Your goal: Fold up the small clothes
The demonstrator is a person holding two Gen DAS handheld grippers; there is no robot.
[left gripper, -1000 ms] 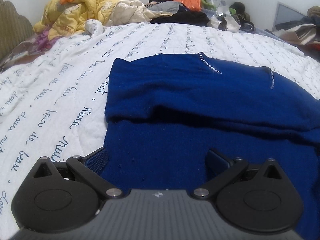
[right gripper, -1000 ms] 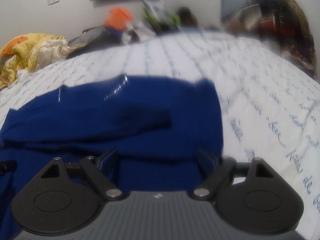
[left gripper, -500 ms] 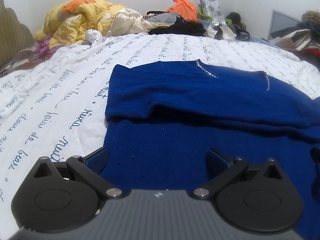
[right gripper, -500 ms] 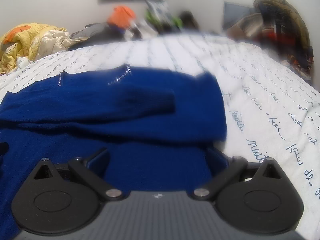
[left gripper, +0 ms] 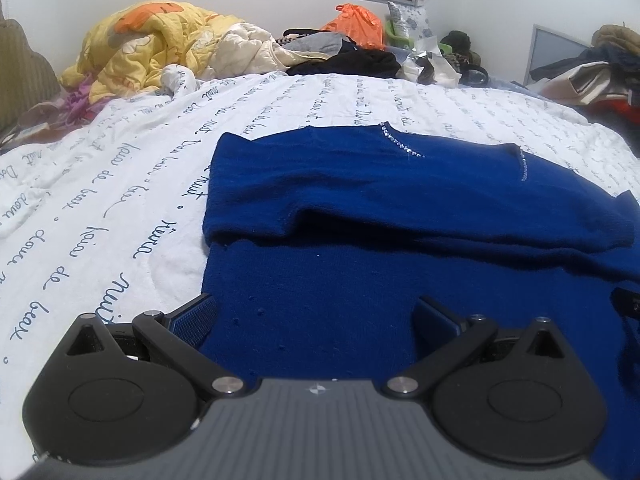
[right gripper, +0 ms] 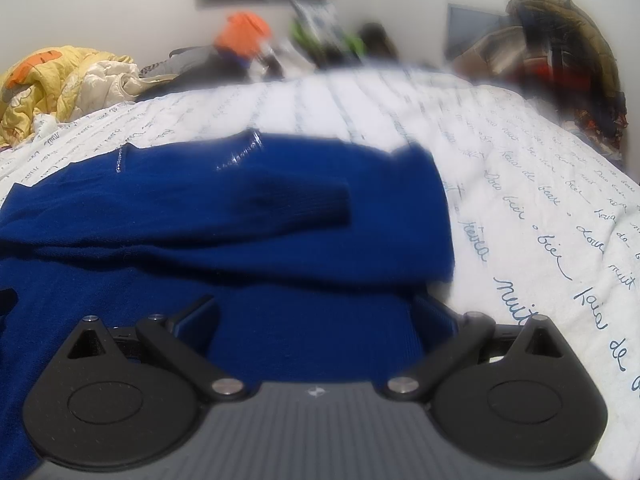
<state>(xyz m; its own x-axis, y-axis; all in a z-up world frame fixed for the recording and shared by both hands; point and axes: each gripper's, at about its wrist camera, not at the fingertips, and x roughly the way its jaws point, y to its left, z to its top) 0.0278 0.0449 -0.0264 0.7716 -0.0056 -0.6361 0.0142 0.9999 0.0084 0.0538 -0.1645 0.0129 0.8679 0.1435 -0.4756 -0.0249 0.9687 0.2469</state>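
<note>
A dark blue knit sweater [left gripper: 360, 208] with a sparkly neckline lies flat on the bed, its sleeves folded across the body. It also shows in the right wrist view [right gripper: 224, 216]. My left gripper [left gripper: 316, 312] is open, its jaws spread over the sweater's near left hem. My right gripper [right gripper: 316, 312] is open, its jaws spread over the near right hem. The right gripper's finger shows at the right edge of the left wrist view [left gripper: 628, 300].
The bed has a white cover with blue script writing [left gripper: 120, 184]. A yellow quilt [left gripper: 152, 44], an orange bag [left gripper: 356, 24] and piled dark clothes [left gripper: 352, 62] lie at the far end. More clutter sits at the far right [right gripper: 560, 48].
Both grippers have dropped lower toward the sweater's near hem, so the wall picture now shows. The sweater has not moved. Jaws stay spread.
</note>
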